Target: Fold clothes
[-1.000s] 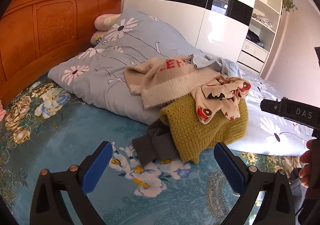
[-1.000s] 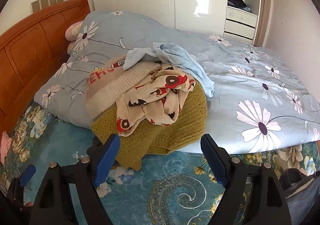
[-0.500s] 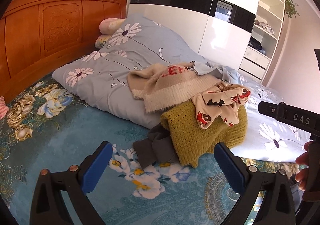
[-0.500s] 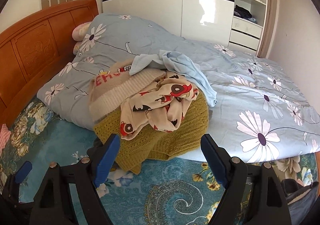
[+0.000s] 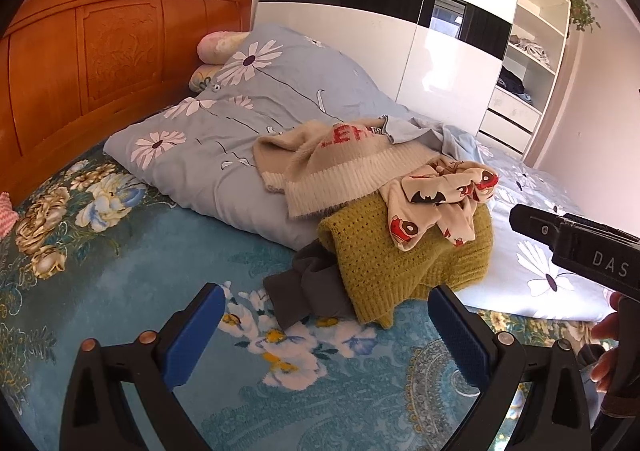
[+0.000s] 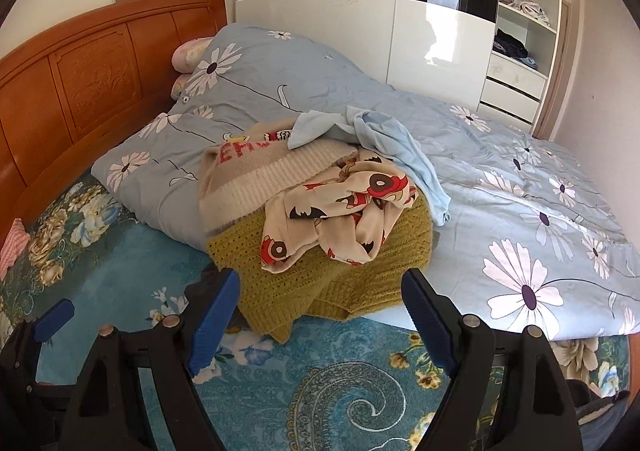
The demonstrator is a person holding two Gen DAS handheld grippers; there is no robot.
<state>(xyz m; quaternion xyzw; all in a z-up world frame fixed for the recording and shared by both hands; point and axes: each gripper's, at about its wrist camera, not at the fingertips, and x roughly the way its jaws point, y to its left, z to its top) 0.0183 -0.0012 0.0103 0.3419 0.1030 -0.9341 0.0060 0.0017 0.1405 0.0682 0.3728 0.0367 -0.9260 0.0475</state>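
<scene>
A heap of clothes lies on the bed: a mustard knit sweater (image 5: pixel 404 259) (image 6: pixel 320 283), a cream printed garment (image 5: pixel 440 203) (image 6: pixel 340 211) on top, a beige sweater with red letters (image 5: pixel 340 159) (image 6: pixel 256 171), a light blue garment (image 6: pixel 380 139) and a dark grey piece (image 5: pixel 308 291) at the front. My left gripper (image 5: pixel 326 327) is open and empty, short of the heap. My right gripper (image 6: pixel 320 315) is open and empty, its fingers framing the sweater's front edge without touching. The right tool's body (image 5: pixel 580 251) shows at the right of the left wrist view.
The heap rests partly on a blue daisy-print duvet (image 6: pixel 520 187) and on a teal floral bedspread (image 5: pixel 120 271). A wooden headboard (image 5: pixel 100 63) stands at left. A white wardrobe (image 6: pixel 360 11) and open shelves (image 6: pixel 520 31) stand behind the bed.
Both cameras have pulled back and tilted up slightly, so the heap sits lower and more of the wardrobe shows. Both grippers stay open. The clothes have not moved.
</scene>
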